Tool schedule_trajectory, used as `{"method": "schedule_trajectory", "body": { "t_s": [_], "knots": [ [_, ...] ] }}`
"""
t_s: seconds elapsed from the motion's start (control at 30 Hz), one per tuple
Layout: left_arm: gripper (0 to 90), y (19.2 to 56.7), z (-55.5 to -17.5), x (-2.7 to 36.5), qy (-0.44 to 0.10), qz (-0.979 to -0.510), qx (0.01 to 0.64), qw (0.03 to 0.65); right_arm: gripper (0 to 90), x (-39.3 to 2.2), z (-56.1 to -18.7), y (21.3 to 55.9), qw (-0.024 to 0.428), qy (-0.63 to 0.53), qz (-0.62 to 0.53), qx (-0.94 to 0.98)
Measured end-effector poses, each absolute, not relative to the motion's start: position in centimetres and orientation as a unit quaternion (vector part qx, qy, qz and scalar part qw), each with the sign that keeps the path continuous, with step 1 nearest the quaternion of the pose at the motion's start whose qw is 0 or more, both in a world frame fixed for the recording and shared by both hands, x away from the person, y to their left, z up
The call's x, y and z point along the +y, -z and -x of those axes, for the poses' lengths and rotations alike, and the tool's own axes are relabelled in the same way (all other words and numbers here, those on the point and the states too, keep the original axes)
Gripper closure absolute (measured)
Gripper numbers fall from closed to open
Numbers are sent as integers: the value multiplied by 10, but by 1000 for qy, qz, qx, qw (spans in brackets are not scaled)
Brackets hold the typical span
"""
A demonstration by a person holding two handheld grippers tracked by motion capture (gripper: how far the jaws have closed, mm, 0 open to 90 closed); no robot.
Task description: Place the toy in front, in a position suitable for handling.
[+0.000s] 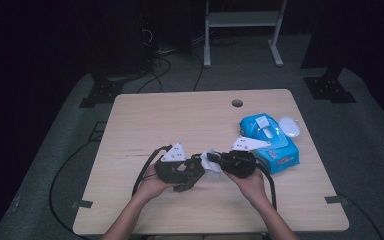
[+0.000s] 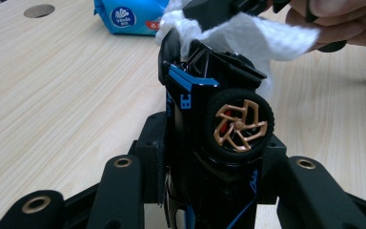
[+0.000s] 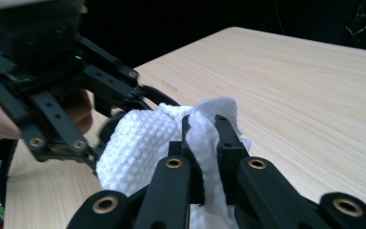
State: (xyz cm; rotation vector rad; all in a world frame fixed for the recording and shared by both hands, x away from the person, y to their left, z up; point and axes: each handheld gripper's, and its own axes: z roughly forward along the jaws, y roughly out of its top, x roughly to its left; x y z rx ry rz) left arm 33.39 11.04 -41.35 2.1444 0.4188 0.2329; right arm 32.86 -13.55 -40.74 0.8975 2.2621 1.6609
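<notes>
Altogether: one toy car (image 2: 209, 143), one white wipe (image 3: 147, 143), one blue wipe pack (image 1: 272, 142), two grippers. Above the table's (image 1: 180, 115) near middle, the left gripper (image 1: 192, 172) clamps the car on end, one gold-spoked wheel (image 2: 240, 126) facing out. Meeting it, the right gripper (image 3: 202, 138) is clenched on the wipe, which touches the car's top. Right of the hands lies the pack with its lid (image 1: 289, 126) flipped open; its contents can't be made out
</notes>
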Motion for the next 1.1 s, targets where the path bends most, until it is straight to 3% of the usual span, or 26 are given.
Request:
{"method": "schedule_trajectory", "body": {
  "t_s": [0.27, 0.47, 0.7, 1.1],
  "knots": [
    [573, 413, -332, 104, -97, -872, 163, 451, 854, -117, -316, 385, 109, -575, -255, 770],
    [573, 414, -334, 108, -93, -871, 169, 452, 855, -133, -326, 403, 113, -559, -293, 767],
    [573, 415, -336, 108, -89, -869, 174, 454, 854, -145, -332, 425, 84, -536, -326, 774],
    [572, 413, -334, 102, -90, -871, 167, 453, 854, -133, -319, 396, 82, -583, -287, 756]
  ]
}}
